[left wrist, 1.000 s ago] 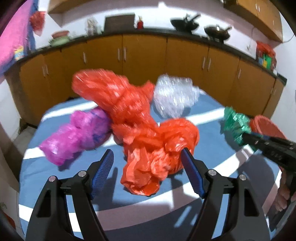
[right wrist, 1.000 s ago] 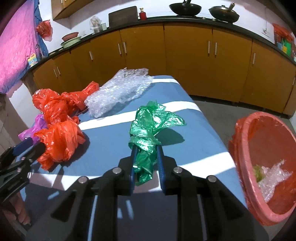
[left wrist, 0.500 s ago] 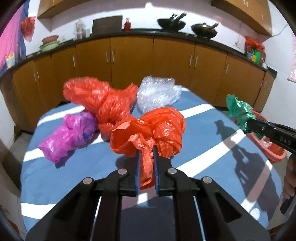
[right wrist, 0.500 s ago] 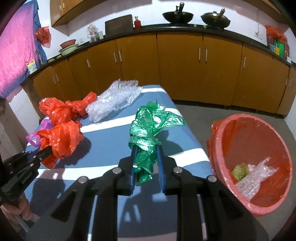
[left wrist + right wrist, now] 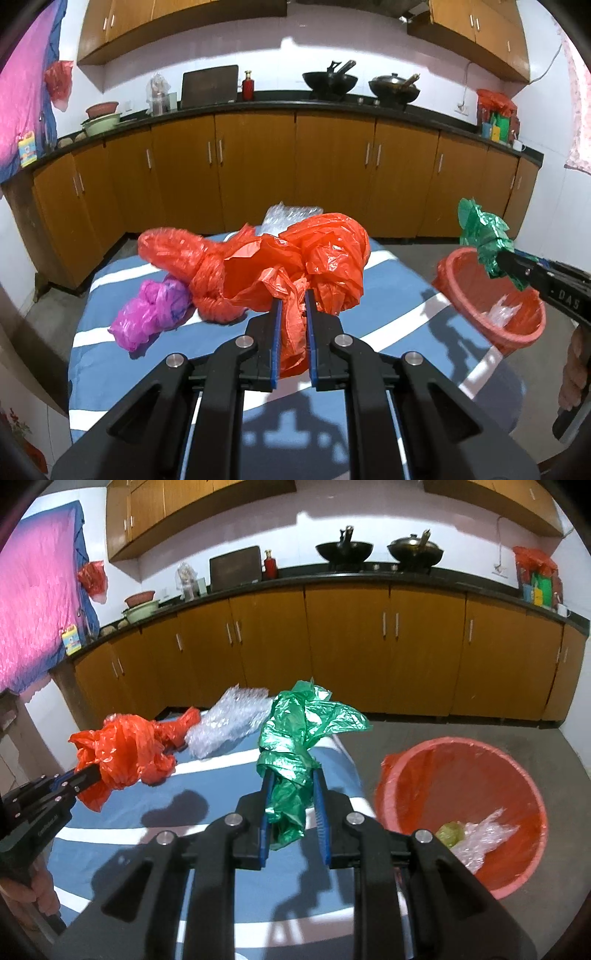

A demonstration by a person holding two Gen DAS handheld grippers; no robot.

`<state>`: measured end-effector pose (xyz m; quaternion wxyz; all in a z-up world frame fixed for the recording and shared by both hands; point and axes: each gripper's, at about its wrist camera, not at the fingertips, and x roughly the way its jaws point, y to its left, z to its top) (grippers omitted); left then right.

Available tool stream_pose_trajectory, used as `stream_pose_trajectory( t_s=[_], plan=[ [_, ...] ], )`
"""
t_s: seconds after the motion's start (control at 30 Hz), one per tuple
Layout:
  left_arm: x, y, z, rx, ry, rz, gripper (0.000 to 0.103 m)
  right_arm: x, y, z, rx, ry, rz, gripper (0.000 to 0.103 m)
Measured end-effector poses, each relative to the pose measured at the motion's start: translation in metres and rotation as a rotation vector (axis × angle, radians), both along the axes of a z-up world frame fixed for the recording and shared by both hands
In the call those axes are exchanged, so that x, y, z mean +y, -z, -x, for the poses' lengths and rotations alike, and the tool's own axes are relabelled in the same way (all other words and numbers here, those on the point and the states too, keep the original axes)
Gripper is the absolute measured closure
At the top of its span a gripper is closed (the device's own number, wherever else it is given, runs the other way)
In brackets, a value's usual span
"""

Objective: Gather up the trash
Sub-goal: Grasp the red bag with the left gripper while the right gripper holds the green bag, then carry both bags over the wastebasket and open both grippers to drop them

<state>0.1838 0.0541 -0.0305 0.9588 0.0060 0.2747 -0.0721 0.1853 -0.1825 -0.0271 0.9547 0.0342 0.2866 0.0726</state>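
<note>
My left gripper (image 5: 291, 295) is shut on a crumpled orange plastic bag (image 5: 325, 254) and holds it above the blue striped table (image 5: 388, 317); the bag also shows in the right wrist view (image 5: 122, 753). My right gripper (image 5: 291, 775) is shut on a green plastic bag (image 5: 299, 731), held at the table's right edge beside the orange-red bin (image 5: 517, 775). In the left wrist view the green bag (image 5: 484, 236) hangs over the bin (image 5: 458, 266). The bin holds clear plastic and a green lump.
A second orange bag (image 5: 177, 251), a purple bag (image 5: 151, 310) and a bubble-wrap wad (image 5: 225, 727) lie on the table's far part. Wooden cabinets (image 5: 347, 646) line the wall behind. Grey floor surrounds the bin.
My left gripper closed on the orange bag and lifted it off the table. My right gripper carried the green bag up and right, closer to the bin.
</note>
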Motion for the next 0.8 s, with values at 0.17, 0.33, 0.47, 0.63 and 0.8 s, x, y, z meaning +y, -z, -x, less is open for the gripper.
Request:
stream_pose_trajectory(
  t_s=[0.17,0.33,0.47,0.63,0.8],
  plan=[
    [-0.019,-0.017,0.006,-0.030,0.005,0.001,0.092,-0.022,-0.014,0.015,-0.033,0.035,-0.009,0.082],
    [-0.039,-0.026,0.011,-0.044,0.029,0.011,0.092,-0.047,-0.022,0.029,-0.050,0.083,-0.019,0.082],
    [-0.054,-0.030,0.015,-0.051,0.049,0.006,0.092,-0.064,-0.024,0.040,-0.058,0.105,-0.019,0.082],
    [-0.072,-0.036,0.018,-0.058,0.072,0.005,0.092,-0.083,-0.028,0.051,-0.067,0.129,-0.012,0.082],
    [-0.091,-0.043,0.023,-0.067,0.102,0.006,0.092,-0.100,-0.032,0.059,-0.077,0.160,-0.012,0.082]
  ],
)
